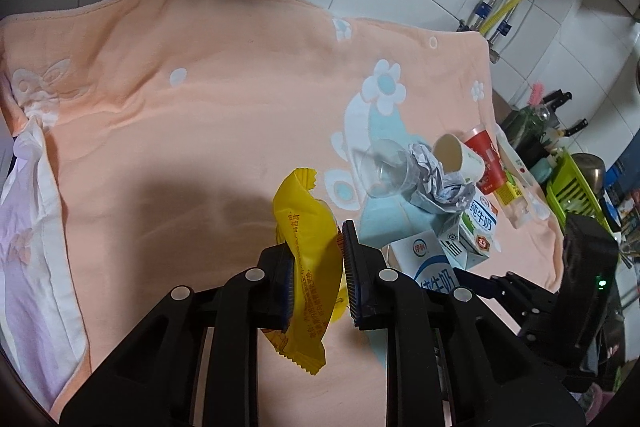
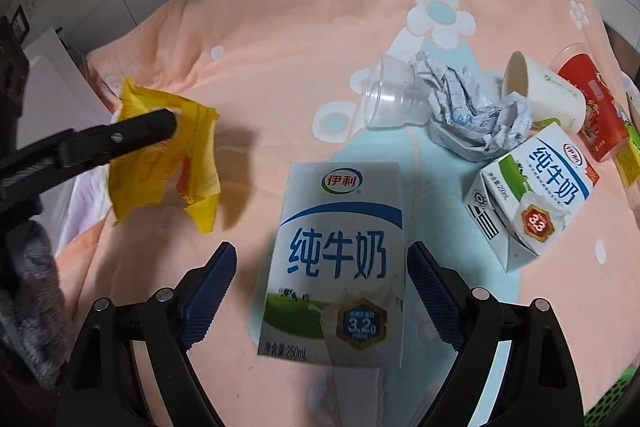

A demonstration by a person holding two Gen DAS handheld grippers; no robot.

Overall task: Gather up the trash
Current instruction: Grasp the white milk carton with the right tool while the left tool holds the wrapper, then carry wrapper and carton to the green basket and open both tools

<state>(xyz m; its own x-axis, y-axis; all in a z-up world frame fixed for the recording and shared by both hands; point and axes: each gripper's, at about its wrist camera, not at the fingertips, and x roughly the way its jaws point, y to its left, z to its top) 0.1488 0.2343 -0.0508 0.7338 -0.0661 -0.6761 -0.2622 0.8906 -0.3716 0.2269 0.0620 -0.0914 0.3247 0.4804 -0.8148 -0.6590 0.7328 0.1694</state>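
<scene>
Milk cartons: two, one standing (image 2: 334, 263), one tipped on its side (image 2: 528, 199)
Yellow wrappers: one (image 1: 306, 259)
Clear plastic cups: one (image 2: 386, 99), lying on its side
Paper cups: one white (image 2: 540, 95), lying on its side
Red cups: one (image 2: 592, 107), lying beside the white one
Crumpled paper balls: one (image 2: 472, 115)
Peach flowered blankets: one (image 1: 200, 87), spread over the surface
Grippers: two, left (image 1: 316, 263) and right (image 2: 320, 291)
</scene>
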